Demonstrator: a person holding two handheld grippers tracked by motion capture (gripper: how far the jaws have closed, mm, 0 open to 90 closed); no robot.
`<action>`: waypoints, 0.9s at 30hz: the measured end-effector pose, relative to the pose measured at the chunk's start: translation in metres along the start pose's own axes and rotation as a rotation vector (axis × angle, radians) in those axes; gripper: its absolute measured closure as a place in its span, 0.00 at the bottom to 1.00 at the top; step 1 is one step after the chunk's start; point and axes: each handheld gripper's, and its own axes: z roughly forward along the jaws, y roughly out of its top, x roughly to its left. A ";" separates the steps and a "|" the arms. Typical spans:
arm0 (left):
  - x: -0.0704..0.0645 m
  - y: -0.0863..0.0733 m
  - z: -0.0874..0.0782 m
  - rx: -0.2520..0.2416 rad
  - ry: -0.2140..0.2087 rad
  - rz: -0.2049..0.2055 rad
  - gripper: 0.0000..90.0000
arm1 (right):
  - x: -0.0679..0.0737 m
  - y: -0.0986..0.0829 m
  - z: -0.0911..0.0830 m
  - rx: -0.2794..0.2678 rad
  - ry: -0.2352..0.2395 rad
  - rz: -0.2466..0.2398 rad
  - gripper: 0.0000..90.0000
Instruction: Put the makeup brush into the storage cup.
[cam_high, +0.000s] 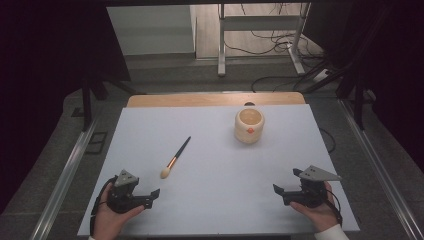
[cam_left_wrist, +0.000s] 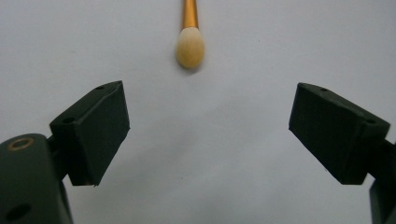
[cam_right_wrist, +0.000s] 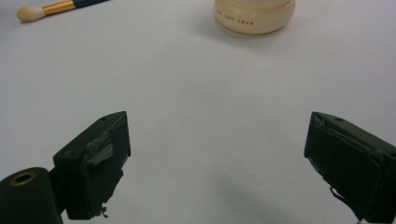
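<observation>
**On the desk: the reach for the brush has not begun**

Near the front edge of the desk (cam_high: 220, 150), both hands rest with their tools idle. The left gripper (cam_high: 154, 196) sits at the front left corner with its 2 jaws spread wide apart and nothing between them; the left gripper view shows bare white surface in the gap. The right gripper (cam_high: 278, 192) lies at the front right, its jaws likewise wide apart and empty.

The brush (cam_high: 176, 158) lies flat on the desk, slanted, its pale tuft toward the person and its dark handle pointing away and to the right. It is near the left gripper but apart from it; in the left gripper view the tuft (cam_left_wrist: 189, 47) sits just ahead of the jaws, roughly on their centre line. The cream cup (cam_high: 249, 125) stands upright toward the back, well apart from the brush and from both grippers, its mouth open.

My reading is that this is the opening step: the approach to the brush, probably to place it in the cup. The next move calls for the left gripper to advance past the tuft, straddle the gold ferrule or handle, lower until the jaws flank it, and close.
</observation>
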 end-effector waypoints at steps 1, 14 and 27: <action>0.000 0.001 -0.001 0.000 -0.001 -0.004 0.15 | 0.000 0.000 0.000 0.000 0.000 0.000 0.08; 0.004 0.016 -0.001 0.057 -0.007 -0.022 0.15 | 0.001 0.001 0.002 0.001 -0.004 -0.006 0.08; 0.005 0.043 0.015 0.130 -0.007 0.000 0.15 | 0.001 0.002 0.002 0.003 -0.006 -0.012 0.08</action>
